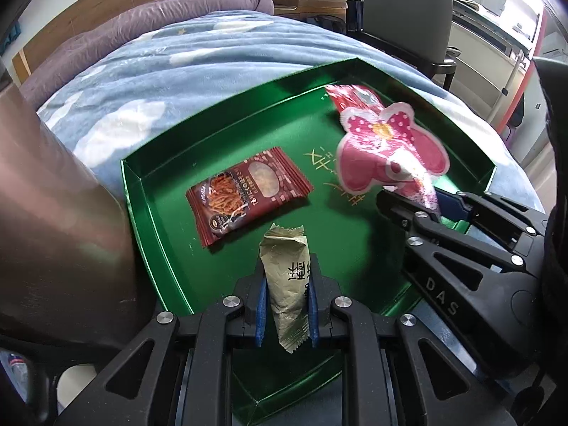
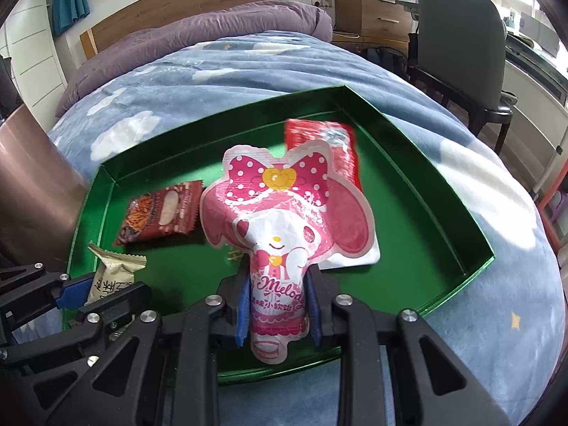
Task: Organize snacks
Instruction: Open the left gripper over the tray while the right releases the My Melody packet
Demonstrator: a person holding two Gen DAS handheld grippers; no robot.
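A pink character sweet bag (image 2: 284,234) is clamped between the right gripper (image 2: 278,305) fingers above a green tray (image 2: 408,220) laid on a bed (image 2: 213,78); a beige packet (image 2: 113,273) is held by the left gripper (image 2: 103,294).

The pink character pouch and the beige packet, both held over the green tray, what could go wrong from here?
1. The right hand-held gripper pinches only the narrow bottom of the pink character pouch, so its wide top may flop or slip.
2. Released here, the pouch could land on the red packet or the brown noodle snack, piling rather than sorting.
3. The left hand-held gripper with the beige packet hangs near the green tray wall and the other gripper; they might bump.
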